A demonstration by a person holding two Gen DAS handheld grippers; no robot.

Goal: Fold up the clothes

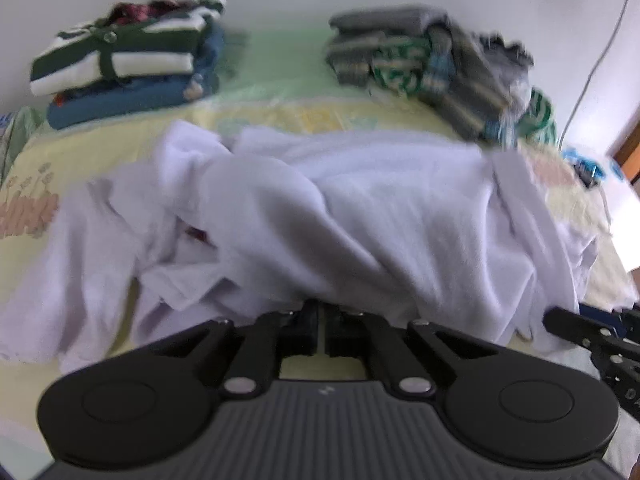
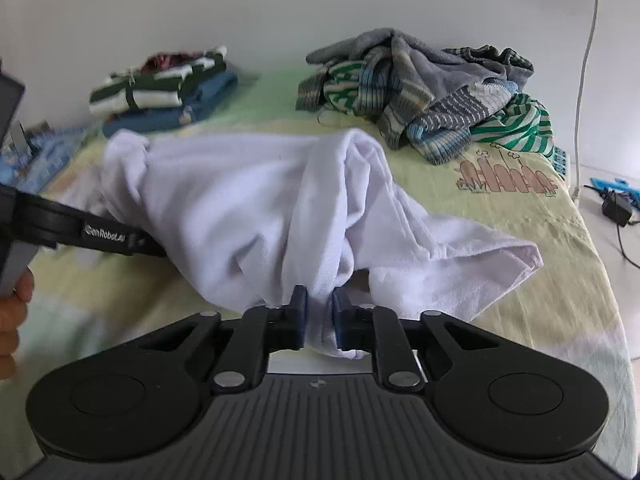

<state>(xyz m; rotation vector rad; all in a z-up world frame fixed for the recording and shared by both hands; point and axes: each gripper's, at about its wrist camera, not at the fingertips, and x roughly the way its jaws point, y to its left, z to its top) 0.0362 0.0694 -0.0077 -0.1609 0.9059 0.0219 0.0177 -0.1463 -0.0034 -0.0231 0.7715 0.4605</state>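
White shirt (image 2: pixel 256 200) sprawls mid-frame on my bed (image 2: pixel 520 240). Right gripper (image 2: pixel 320 320) has its jaws pinching the hem; left gripper (image 1: pixel 320 330) jaws look clamped tight on the hem too.

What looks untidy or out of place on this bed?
The pile of striped clothes at the far right is tangled and unfolded, unlike the neat folded stack at the far left. The white garment lies crumpled, pinched by the right gripper.
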